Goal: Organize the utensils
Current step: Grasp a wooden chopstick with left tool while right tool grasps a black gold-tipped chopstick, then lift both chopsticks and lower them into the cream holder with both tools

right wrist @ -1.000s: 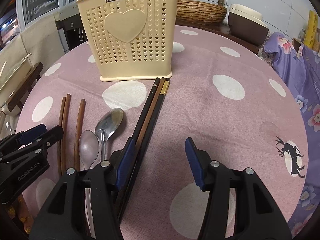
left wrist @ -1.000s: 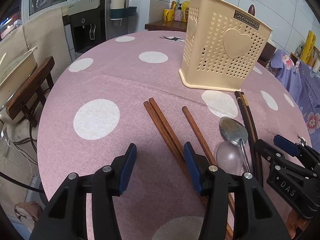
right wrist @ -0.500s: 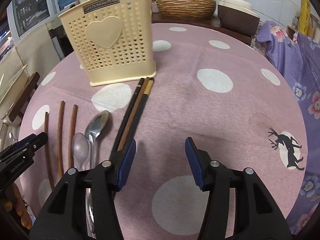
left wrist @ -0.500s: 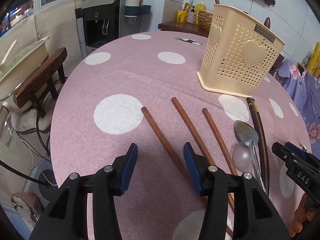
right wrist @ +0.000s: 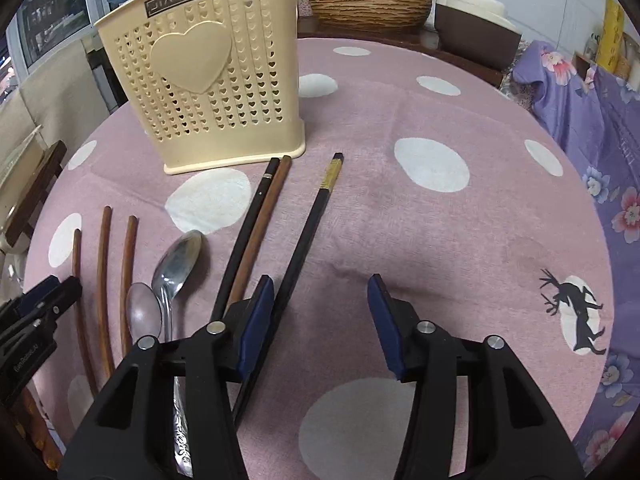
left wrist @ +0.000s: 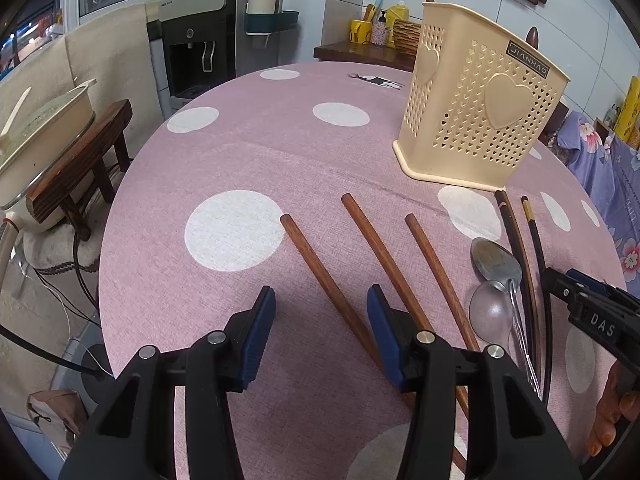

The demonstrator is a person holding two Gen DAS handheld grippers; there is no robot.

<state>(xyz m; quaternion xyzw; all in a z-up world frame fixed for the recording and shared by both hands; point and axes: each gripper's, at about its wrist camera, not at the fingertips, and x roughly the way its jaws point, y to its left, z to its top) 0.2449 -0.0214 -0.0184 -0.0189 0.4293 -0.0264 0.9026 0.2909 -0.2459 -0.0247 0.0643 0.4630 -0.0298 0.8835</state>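
A cream perforated utensil holder (left wrist: 480, 116) stands upright on the pink dotted tablecloth (left wrist: 256, 160); it also shows in the right wrist view (right wrist: 212, 80). Three brown wooden chopsticks (left wrist: 320, 276) lie spread before my open left gripper (left wrist: 320, 320), the leftmost one between its fingers. Two metal spoons (left wrist: 494, 276) and dark chopsticks (left wrist: 536, 264) lie to their right. My open right gripper (right wrist: 320, 320) hovers over a black gold-banded chopstick (right wrist: 308, 236) lying just inside its left finger; two more chopsticks (right wrist: 256, 224) and the spoons (right wrist: 176, 264) lie left.
A stool with a pot (left wrist: 48, 148) and a water dispenser (left wrist: 196, 40) stand beyond the table's left edge. A wicker basket (right wrist: 368, 4) and a brown box (right wrist: 476, 32) sit behind the table. A purple floral cloth (right wrist: 592, 120) is at the right.
Both grippers have drawn back and shifted slightly. The leftmost brown chopstick and the black gold-banded chopstick have each been pushed apart from their neighbours.
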